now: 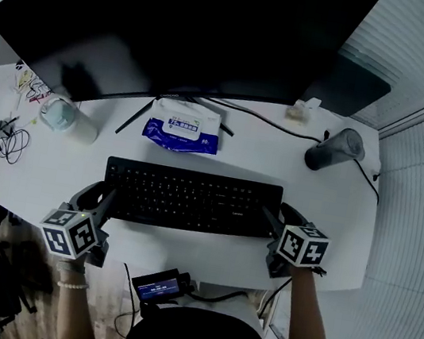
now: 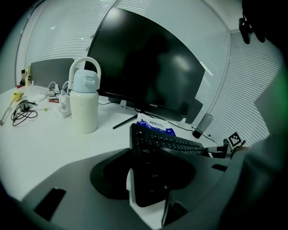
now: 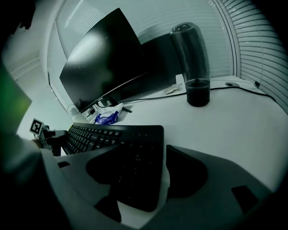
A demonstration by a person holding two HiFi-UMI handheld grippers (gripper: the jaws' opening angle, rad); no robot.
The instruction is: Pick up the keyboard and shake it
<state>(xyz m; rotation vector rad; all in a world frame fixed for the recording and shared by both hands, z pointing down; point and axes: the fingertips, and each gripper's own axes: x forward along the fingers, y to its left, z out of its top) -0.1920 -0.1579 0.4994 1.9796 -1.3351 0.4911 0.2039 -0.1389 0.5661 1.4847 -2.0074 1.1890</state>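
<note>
Looking at a black full-size keyboard (image 1: pixel 191 199), lying flat on the white desk (image 1: pixel 182 252), just before the foot of the dark monitor (image 1: pixel 180 22) and a blue pack of wet wipes (image 1: pixel 183 128); not yet lifted, judging from the head view. Holding the left gripper (image 1: pixel 103 193) at the left short end, with the jaws standing apart and that end lying between them; seeing, in the left gripper view, a strip of bare desk between one jaw and the keyboard's edge, so not pressing on it. Holding the right gripper (image 1: pixel 283 215) in the same manner at the right short end; jaws wide apart there also, with the number-pad end between them; gripping nothing on either side.

Judging the handling: probably dealing with a stiff, rather light plastic slab, long and thin, hardly bending when taken at both ends; smooth edges likely slipping under a shake; keys giving way under pressure, so better avoiding them. Preferring a hold on the front and back edges close to each short end, closing both grippers firmly and evenly before lifting; then keeping it level while raising, and shaking well above the desk, away from the pack of wet wipes and the monitor. Not seeing any cable from the keyboard, but not being sure of it.
</note>
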